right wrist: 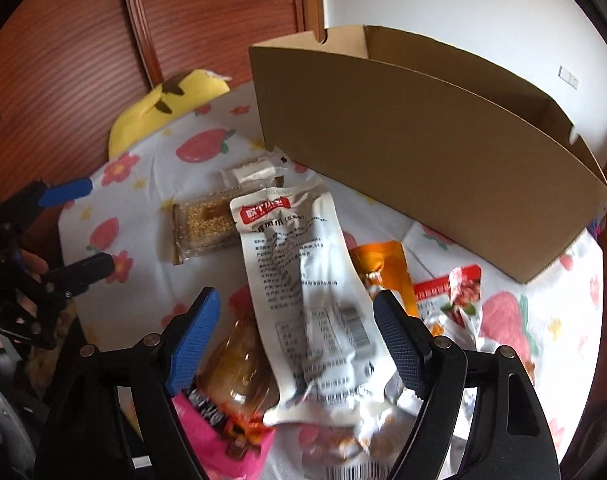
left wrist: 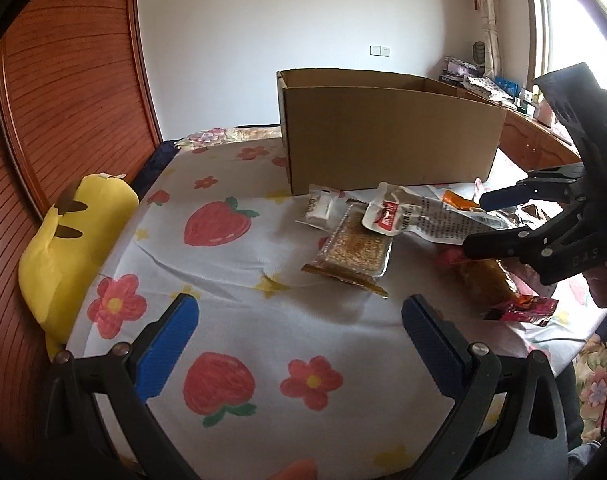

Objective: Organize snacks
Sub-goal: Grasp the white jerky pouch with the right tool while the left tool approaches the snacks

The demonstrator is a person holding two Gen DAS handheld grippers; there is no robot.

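Several snack packs lie on a strawberry-print sheet (left wrist: 231, 272) before an open cardboard box (left wrist: 383, 140) (right wrist: 423, 160). My right gripper (right wrist: 297, 308) (left wrist: 479, 222) points down over a long white pouch with a red label (right wrist: 303, 280) (left wrist: 407, 216); the pouch lies between its open jaws and neither pad presses on it. Beside it are a sesame bar in clear wrap (left wrist: 355, 248) (right wrist: 207, 224), a small white sweet (left wrist: 319, 208), an orange packet (right wrist: 383, 264), a red and white packet (right wrist: 455, 292) and a pink-wrapped bun (right wrist: 239, 372) (left wrist: 491, 280). My left gripper (left wrist: 301, 336) (right wrist: 89, 228) hovers open and holds nothing.
A yellow plush toy (left wrist: 71, 240) (right wrist: 163, 112) leans against the wooden headboard (left wrist: 63, 100) at the left. A window and a cluttered wooden cabinet (left wrist: 535, 136) are at the far right. A person's hand (left wrist: 603, 284) holds the right gripper.
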